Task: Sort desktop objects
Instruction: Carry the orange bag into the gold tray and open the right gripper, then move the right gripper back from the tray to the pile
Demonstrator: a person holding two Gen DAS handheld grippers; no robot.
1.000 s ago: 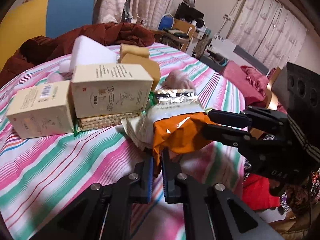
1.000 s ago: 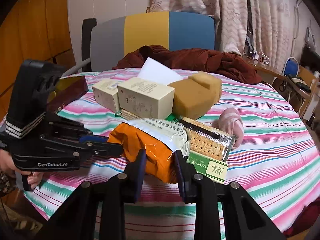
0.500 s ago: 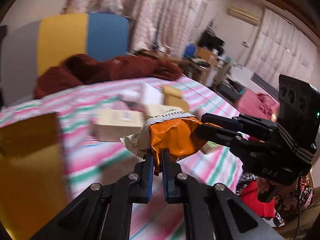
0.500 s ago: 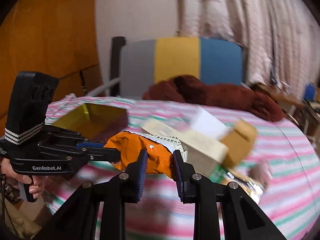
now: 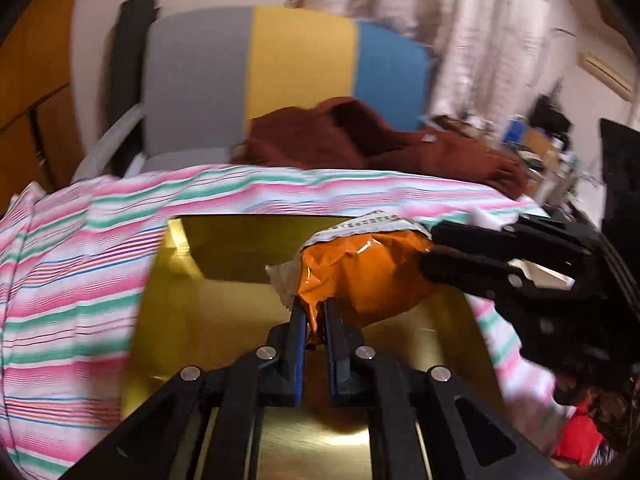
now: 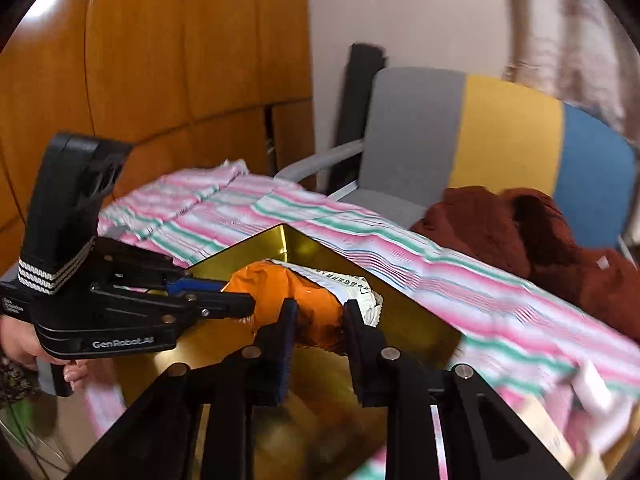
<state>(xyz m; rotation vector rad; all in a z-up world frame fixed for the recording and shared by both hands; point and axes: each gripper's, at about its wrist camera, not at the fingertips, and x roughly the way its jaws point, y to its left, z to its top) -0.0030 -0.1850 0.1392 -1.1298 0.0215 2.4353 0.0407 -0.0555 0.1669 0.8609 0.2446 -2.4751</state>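
With both grippers pinching the same orange snack bag [image 5: 368, 276], this looks like the carry-and-place step of the sort. The left gripper [image 5: 316, 320] has its fingers drawn narrow on the bag's near bottom edge, crimped film between the blue pads. In its own view the right gripper [image 6: 318, 320] stands wider, clamped across the bag's orange body; the white printed end [image 6: 352, 284] pokes out just past its right finger.

The bag hangs in the air directly ahead of both sets of fingers, over the gold box [image 5: 240, 248]. The box's open interior sits below and in front of the left gripper, its far wall just behind the bag. Whether the bag touches the box floor I cannot tell; both views are motion-blurred.

The striped tablecloth [image 5: 72, 264] runs left of and beyond the box. A brown garment [image 5: 360, 140] and a grey-yellow-blue chair [image 5: 280, 72] sit well beyond that.

Next move, as I judge it: lower the bag together until it is inside the box walls, then release both grips, ideally at the same moment so the bag doesn't swing. Risk: the puffy bag catching on the rim, or one side letting go early and dragging it out.
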